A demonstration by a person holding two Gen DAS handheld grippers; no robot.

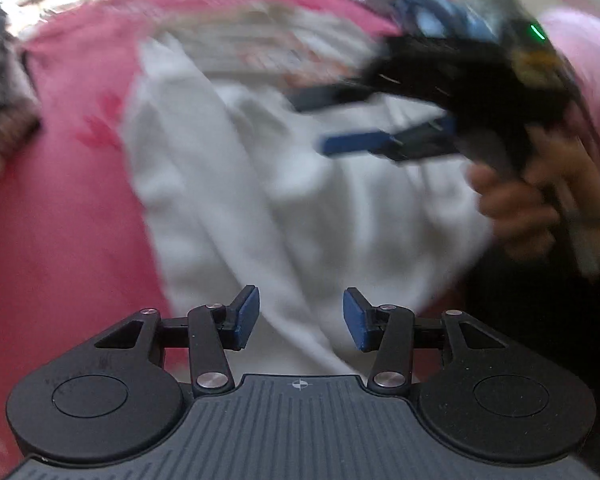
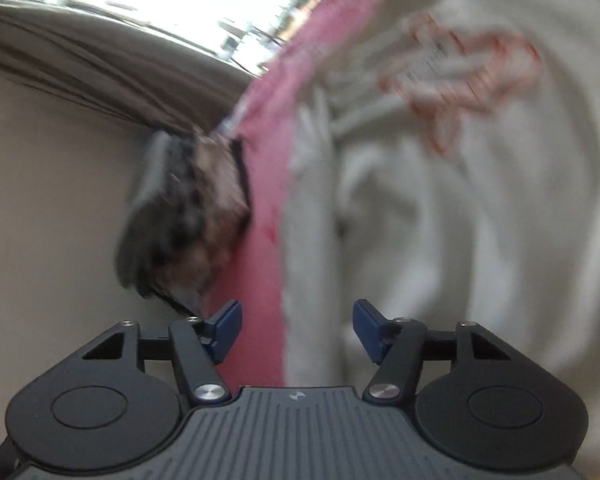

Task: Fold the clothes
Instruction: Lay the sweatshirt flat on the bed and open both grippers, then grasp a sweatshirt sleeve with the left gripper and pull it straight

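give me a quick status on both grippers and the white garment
Left gripper jaws open, empty. Right gripper jaws open, empty. White garment rumpled on pink sheet, unfolded. Dark patterned bundle at sheet edge, clear of it.

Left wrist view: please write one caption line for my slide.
Open left tongs hover over a crumpled white garment on a pink cover, with the open right tongs blurred opposite.

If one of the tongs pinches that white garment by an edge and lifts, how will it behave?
The white garment already lies in soft folds on the pink cover, so it would probably droop and trail. It looks thick, so likely bulky but unbreakable.
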